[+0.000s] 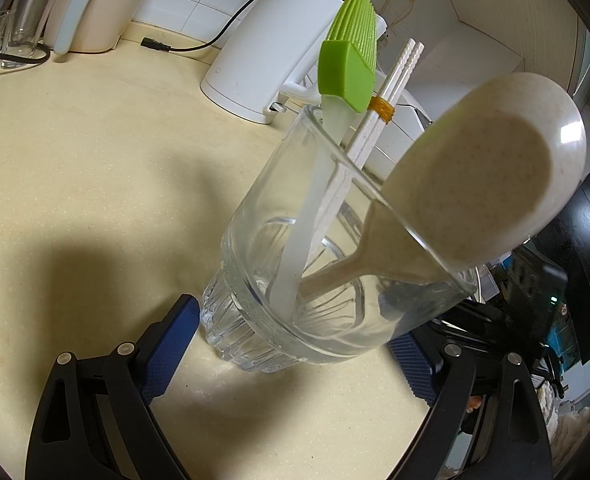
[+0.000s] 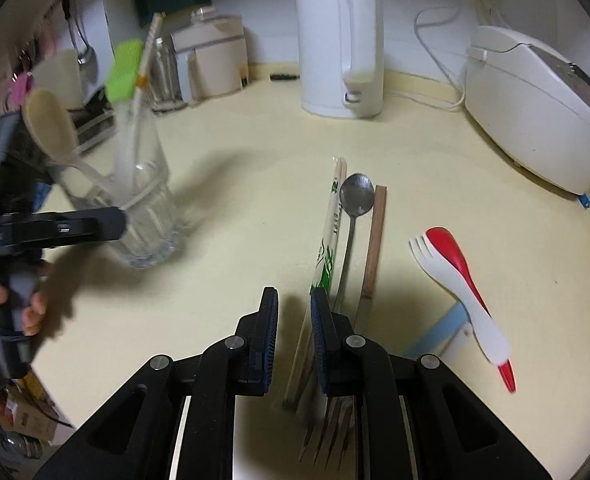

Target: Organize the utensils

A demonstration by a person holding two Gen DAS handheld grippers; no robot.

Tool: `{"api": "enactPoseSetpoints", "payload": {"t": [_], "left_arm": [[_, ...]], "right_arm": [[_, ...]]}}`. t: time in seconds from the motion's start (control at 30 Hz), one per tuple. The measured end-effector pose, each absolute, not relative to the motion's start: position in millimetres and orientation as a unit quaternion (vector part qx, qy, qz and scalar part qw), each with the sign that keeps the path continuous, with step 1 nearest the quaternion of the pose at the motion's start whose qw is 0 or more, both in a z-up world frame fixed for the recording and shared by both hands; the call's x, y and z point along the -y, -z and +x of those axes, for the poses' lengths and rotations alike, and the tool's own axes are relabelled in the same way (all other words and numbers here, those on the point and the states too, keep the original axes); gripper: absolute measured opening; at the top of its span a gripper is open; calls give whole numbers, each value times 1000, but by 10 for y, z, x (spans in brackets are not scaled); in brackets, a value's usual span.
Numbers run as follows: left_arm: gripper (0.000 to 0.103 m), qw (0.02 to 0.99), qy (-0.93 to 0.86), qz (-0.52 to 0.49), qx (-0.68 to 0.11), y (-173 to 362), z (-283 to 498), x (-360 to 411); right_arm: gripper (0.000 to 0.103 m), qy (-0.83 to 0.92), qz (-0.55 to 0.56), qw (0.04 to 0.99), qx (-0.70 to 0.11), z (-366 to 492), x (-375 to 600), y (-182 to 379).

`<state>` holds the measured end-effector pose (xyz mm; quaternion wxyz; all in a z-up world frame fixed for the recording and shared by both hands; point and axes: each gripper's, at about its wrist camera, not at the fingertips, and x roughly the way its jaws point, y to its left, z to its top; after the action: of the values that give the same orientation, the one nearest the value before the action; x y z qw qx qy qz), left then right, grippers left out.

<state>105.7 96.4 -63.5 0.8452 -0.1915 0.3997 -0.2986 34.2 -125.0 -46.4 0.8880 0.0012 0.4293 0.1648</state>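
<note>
A clear glass tumbler (image 1: 279, 332) stands on the cream counter holding a green silicone brush (image 1: 347, 60), banded white chopsticks (image 1: 391, 92) and a beige rice spoon (image 1: 487, 168). My left gripper (image 1: 295, 324) is closed around the tumbler's base, a blue pad on each side. In the right wrist view, paper-wrapped chopsticks (image 2: 331, 220), a metal spoon (image 2: 357, 196), brown chopsticks (image 2: 375, 240) and a metal fork (image 2: 327, 432) lie side by side. My right gripper (image 2: 293, 300) hovers over their near ends. Its jaws are narrowly apart, with nothing pressed between them.
A white spork (image 2: 455, 292) lies across a red spoon (image 2: 451, 256) to the right, by a strip of blue tape (image 2: 435, 332). A white kettle (image 2: 339, 40) and a rice cooker (image 2: 535, 108) stand at the back. A black cable (image 1: 199, 46) crosses the counter's far edge.
</note>
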Motion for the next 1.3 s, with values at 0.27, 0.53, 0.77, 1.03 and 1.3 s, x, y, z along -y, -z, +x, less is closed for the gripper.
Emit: {"api": "enactPoseSetpoints", "payload": {"t": [0.27, 0.53, 0.77, 1.03, 1.3], "left_arm": [[93, 845, 299, -192, -400, 635, 1056, -965], [93, 845, 299, -192, -400, 636, 1056, -965], [93, 845, 299, -191, -400, 636, 1056, -965], [94, 845, 299, -192, -400, 636, 1056, -966], [94, 845, 299, -192, -400, 637, 1056, -966]], "right_arm": [[9, -218, -2, 866, -449, 352, 1094, 518], [8, -265, -61, 859, -434, -203, 928, 473], [10, -189, -9, 892, -411, 71, 1154, 336], [10, -158, 11, 881, -447, 714, 1174, 555], [12, -215, -13, 871, -441, 536, 1116, 624]]}}
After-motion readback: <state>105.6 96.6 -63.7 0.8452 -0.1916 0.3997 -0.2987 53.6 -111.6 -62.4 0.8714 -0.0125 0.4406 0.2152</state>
